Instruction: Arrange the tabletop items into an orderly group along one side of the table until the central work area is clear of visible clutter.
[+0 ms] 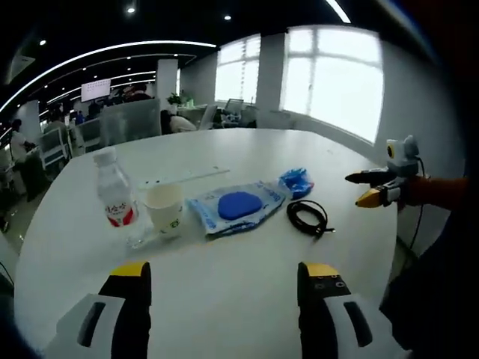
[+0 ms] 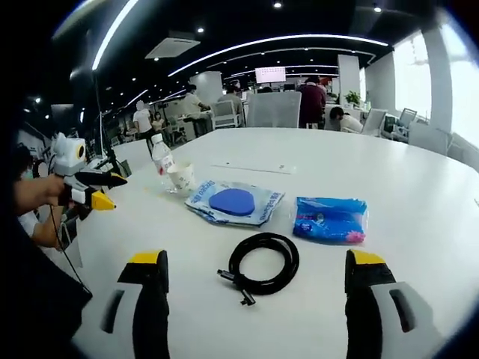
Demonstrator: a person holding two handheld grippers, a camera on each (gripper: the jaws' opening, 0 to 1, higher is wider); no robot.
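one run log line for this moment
left tongs open, empty | right tongs open, above coiled cable | bottle, cup, two packets on table | nothing grasped

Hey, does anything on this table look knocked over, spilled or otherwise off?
Nothing spilled or tipped: the water bottle and paper cup stand upright. The items just sit scattered mid-table, with the black cable loosely coiled and the blue packet lying apart.

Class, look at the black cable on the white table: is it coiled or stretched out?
Coiled. The black cable lies in a round loop on the white table, its plug end sticking out at the near side.
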